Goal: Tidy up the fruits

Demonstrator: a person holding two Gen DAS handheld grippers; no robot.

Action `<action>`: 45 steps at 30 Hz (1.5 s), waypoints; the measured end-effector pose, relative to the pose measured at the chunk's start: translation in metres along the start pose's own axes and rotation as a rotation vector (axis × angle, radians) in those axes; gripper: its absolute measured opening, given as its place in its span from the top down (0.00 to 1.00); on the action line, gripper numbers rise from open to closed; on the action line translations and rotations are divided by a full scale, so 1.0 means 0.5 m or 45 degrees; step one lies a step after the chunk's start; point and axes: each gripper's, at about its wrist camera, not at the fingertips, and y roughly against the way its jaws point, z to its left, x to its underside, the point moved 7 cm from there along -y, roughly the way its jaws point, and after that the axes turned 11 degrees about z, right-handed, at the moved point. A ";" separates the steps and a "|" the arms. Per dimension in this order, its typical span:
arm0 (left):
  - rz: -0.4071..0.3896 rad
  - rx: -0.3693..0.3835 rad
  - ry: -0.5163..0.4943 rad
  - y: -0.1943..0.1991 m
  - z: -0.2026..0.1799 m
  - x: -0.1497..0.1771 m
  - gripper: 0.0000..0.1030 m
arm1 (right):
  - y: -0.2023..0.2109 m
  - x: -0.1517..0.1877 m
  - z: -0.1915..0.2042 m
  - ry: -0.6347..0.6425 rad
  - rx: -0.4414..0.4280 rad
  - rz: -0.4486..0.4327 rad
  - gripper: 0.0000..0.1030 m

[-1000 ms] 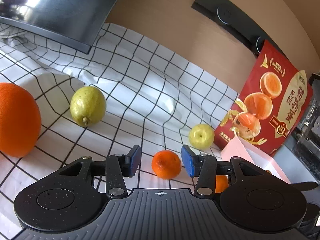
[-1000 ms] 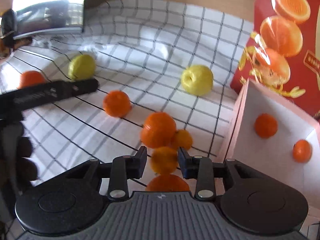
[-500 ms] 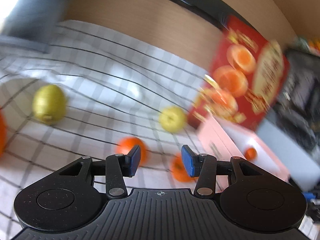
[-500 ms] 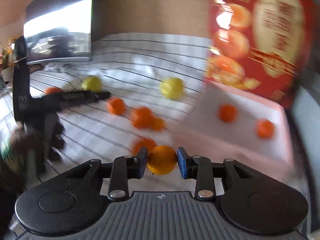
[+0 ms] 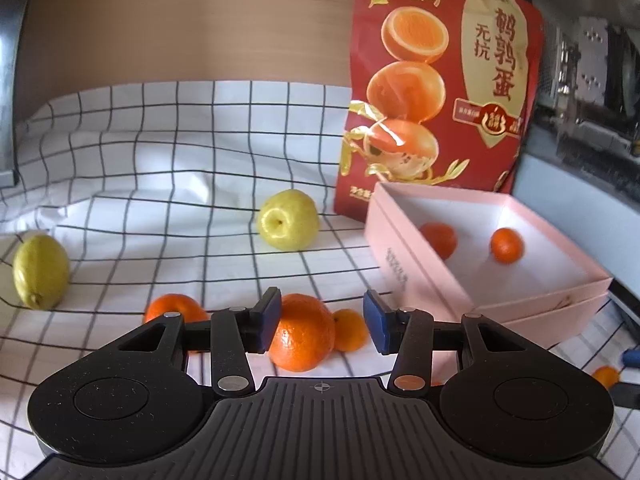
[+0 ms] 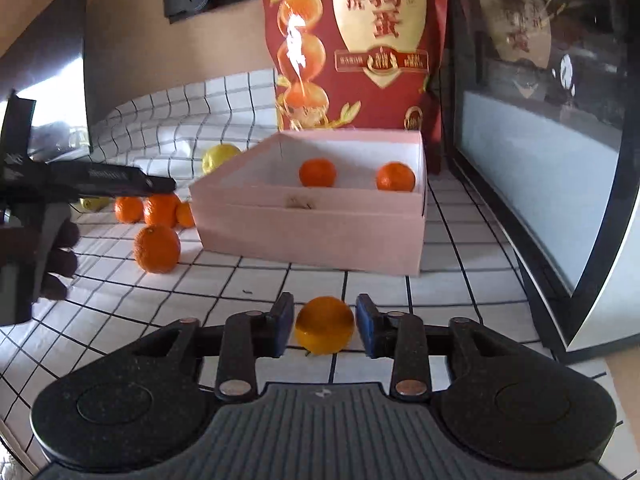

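Note:
My right gripper (image 6: 324,325) is shut on a small orange mandarin (image 6: 324,324), held in front of the pink box (image 6: 312,232). The box holds two mandarins (image 6: 318,173) (image 6: 395,177). My left gripper (image 5: 320,322) is open above a cluster of mandarins; the largest (image 5: 304,334) sits just beyond its left finger, with a smaller one (image 5: 351,330) beside it and another (image 5: 172,308) to the left. The box (image 5: 404,264) shows at right in the left wrist view. A yellow pear (image 5: 288,220) and a yellow-green pear (image 5: 40,272) lie on the checked cloth (image 5: 160,200).
A red snack bag (image 5: 440,88) stands behind the box. A dark appliance (image 6: 540,140) stands at the right. A loose mandarin (image 6: 157,249) lies left of the box. The left gripper's body (image 6: 92,178) reaches in from the left of the right wrist view.
My right gripper lifted a mandarin from the cluster and carried it right, in front of the box. My left gripper swung right, from the single mandarin to the cluster.

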 end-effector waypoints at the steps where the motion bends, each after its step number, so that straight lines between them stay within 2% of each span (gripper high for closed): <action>1: 0.003 -0.019 -0.002 0.000 0.005 0.003 0.52 | 0.002 0.001 0.001 0.005 0.004 -0.010 0.42; 4: 0.025 -0.105 0.005 0.002 0.026 0.011 0.51 | 0.000 -0.001 0.006 0.028 0.014 -0.004 0.40; 5: 0.030 -0.140 0.014 0.006 0.037 0.017 0.48 | -0.004 -0.001 0.008 0.037 0.017 0.009 0.40; 8: 0.008 -0.143 0.069 0.026 0.067 0.029 0.46 | -0.012 -0.001 0.007 0.031 0.027 0.037 0.37; 11: -0.015 -0.199 0.129 0.052 0.105 0.037 0.49 | -0.021 0.001 0.001 0.004 0.024 0.071 0.35; 17: -0.146 -0.101 0.400 0.113 0.194 0.047 0.51 | -0.040 0.005 -0.012 -0.052 0.027 0.145 0.35; 19: -0.143 -0.076 0.444 0.116 0.210 0.045 0.51 | -0.044 0.006 -0.014 -0.062 0.026 0.157 0.35; 21: -0.110 0.000 0.417 0.112 0.196 0.044 0.51 | -0.046 0.006 -0.015 -0.064 0.024 0.161 0.33; 24: -0.096 0.058 0.227 0.100 0.128 0.038 0.51 | -0.047 0.007 -0.013 -0.057 0.024 0.164 0.32; 27: -0.067 -0.039 0.010 0.074 0.053 0.036 0.48 | -0.048 0.006 -0.012 -0.051 0.029 0.166 0.31; 29: -0.040 -0.149 -0.062 0.053 0.028 0.036 0.47 | -0.048 0.006 -0.013 -0.054 0.030 0.165 0.31; 33: 0.026 -0.251 -0.044 0.023 0.029 0.034 0.47 | -0.049 0.005 -0.015 -0.064 0.032 0.164 0.30; 43: 0.107 -0.174 0.016 -0.023 0.044 0.035 0.46 | -0.052 0.005 -0.014 -0.058 0.054 0.167 0.29; 45: 0.083 -0.174 0.036 -0.028 0.050 0.031 0.46 | -0.052 0.004 -0.013 -0.055 0.056 0.168 0.29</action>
